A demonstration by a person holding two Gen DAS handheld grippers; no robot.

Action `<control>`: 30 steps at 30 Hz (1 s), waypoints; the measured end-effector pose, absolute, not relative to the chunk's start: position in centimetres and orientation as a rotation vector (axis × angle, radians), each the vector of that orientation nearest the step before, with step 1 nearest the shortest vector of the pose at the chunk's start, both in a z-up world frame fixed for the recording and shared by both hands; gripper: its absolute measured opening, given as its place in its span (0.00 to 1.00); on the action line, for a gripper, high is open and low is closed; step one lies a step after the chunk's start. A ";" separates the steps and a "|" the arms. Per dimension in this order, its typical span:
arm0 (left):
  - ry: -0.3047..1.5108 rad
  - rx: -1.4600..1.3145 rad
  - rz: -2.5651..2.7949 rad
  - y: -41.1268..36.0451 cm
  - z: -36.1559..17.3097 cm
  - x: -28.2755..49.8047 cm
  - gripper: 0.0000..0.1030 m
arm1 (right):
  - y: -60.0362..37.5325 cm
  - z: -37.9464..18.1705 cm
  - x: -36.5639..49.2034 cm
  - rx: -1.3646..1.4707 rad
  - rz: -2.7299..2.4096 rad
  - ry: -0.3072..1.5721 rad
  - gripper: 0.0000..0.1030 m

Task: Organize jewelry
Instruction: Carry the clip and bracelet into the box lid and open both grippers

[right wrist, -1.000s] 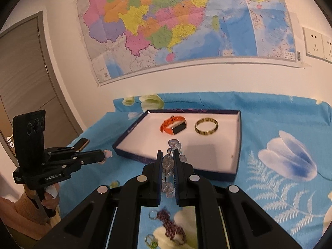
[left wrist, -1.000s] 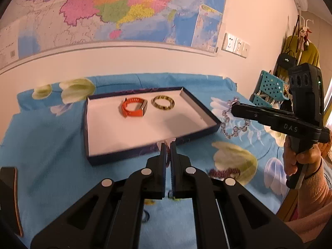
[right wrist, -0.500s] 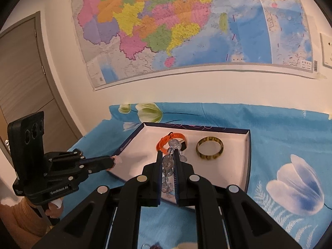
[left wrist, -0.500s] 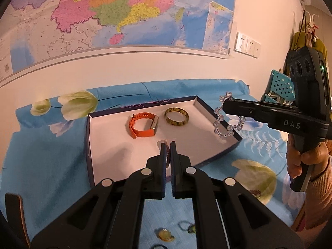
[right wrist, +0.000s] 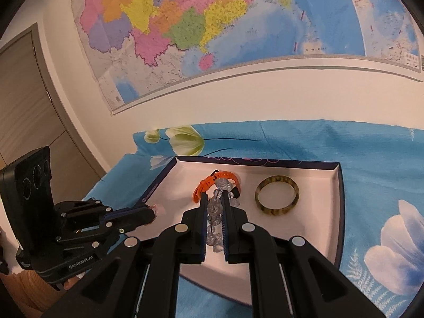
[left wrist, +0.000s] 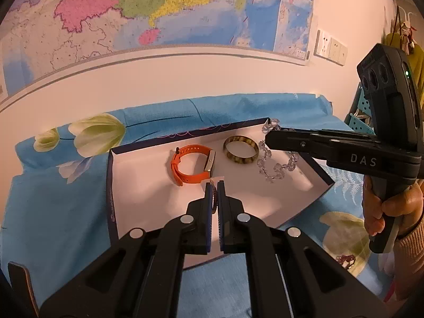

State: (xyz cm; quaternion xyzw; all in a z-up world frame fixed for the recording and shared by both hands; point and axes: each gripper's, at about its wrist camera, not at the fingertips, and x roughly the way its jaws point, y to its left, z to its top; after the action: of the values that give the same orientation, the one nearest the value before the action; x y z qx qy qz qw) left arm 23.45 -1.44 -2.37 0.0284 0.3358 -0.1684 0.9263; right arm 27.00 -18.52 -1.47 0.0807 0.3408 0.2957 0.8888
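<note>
A white tray with dark blue walls lies on the blue cloth and holds an orange watch band and a mottled brown bangle. My left gripper hovers over the tray's near middle, shut on a small pale pink piece; I cannot tell what it is. My right gripper is shut on a clear crystal bead bracelet. In the left wrist view that bracelet hangs from the right gripper above the tray's right end, beside the bangle.
A blue floral cloth covers the table, which stands against a wall with a map. A dark red beaded piece lies on the cloth near the person's hand. A flat dark object sits at the left edge.
Both grippers have moved forward from the near cloth to over the tray. The crystal bracelet went from beside the tray's right wall to above its right end.
</note>
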 end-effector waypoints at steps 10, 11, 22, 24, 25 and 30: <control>0.744 0.051 -0.339 -2.0 -4.0 25.8 0.04 | -17.8 -3.4 29.0 0.162 0.609 0.760 0.08; 0.755 0.046 -0.339 -2.0 -4.3 26.2 0.04 | -17.8 -3.7 29.3 0.163 0.608 0.769 0.08; 0.824 0.037 -0.326 -2.4 -6.2 28.2 0.04 | -18.4 -5.8 30.6 0.147 0.561 0.841 0.08; 0.829 0.046 -0.317 -2.6 -6.4 28.5 0.04 | -18.6 -6.0 30.6 0.132 0.544 0.851 0.08; 0.834 0.046 -0.313 -2.6 -6.6 28.6 0.04 | -18.7 -6.1 30.6 0.126 0.538 0.857 0.08; 0.850 0.043 -0.296 -2.7 -6.9 29.3 0.08 | -19.7 -6.4 30.3 0.105 0.499 0.872 0.10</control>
State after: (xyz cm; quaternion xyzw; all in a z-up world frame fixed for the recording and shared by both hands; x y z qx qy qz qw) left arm 29.29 -2.69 -6.93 0.0208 0.4110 -0.1430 0.9001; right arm 30.31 -19.67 -6.37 0.0502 0.4179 0.2391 0.8750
